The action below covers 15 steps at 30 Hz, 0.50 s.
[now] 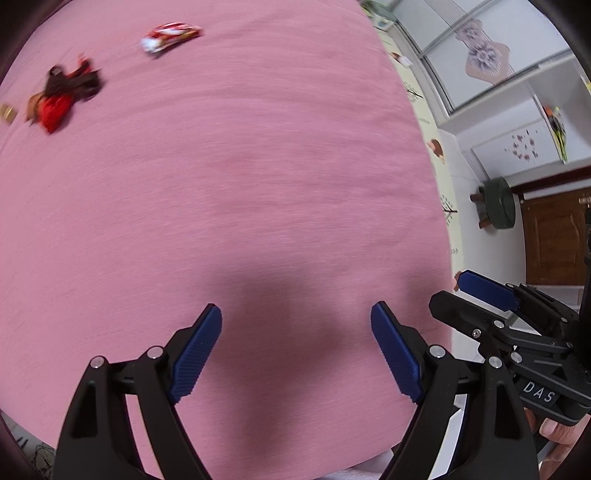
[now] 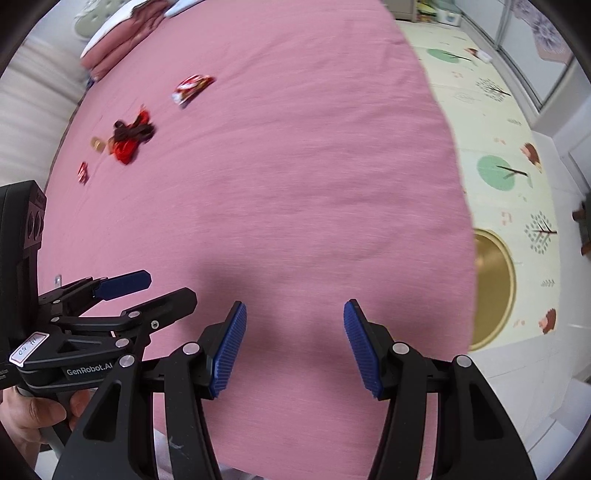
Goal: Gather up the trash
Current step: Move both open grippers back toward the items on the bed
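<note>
In the left wrist view the left tool hangs over the pink bed with its jaws wide apart and nothing between them, while the red-and-white wrapper and a dark red wrapper heap lie far up the bed, well apart from it. In the right wrist view the right tool is likewise parted and empty over the bed; the wrapper, heap and a small red scrap lie far up the bed to its left, and a gold bin stands on the floor just beside the bed's right edge.
</note>
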Tool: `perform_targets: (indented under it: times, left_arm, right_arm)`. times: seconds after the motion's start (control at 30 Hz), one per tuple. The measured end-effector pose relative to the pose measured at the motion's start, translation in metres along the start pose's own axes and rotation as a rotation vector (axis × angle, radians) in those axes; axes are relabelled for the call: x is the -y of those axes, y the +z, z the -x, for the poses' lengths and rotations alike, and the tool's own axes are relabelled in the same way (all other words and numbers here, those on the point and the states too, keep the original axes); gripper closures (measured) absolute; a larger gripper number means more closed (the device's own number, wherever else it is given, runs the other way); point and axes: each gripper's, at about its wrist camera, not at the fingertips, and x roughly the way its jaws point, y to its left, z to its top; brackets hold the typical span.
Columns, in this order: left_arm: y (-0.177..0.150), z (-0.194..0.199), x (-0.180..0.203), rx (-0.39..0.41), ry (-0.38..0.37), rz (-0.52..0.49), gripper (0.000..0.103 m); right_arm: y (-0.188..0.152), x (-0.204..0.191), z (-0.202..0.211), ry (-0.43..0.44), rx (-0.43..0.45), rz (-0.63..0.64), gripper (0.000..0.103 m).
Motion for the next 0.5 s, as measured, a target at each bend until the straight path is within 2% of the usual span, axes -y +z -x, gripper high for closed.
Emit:
perform_targets:
  times: [0.3, 0.5]
  left_arm:
    - [-0.005, 0.031, -0.093, 0.036, 0.021, 0.063, 0.021]
    - [0.005, 0.049, -0.150, 0.061, 0.042, 0.101, 0.021]
  right_arm:
    - [0.022, -0.082, -0.027, 0.000, -0.005, 0.059, 0.049]
    - [0.049, -0.135, -0.042, 0.013, -0.005, 0.108, 0.049]
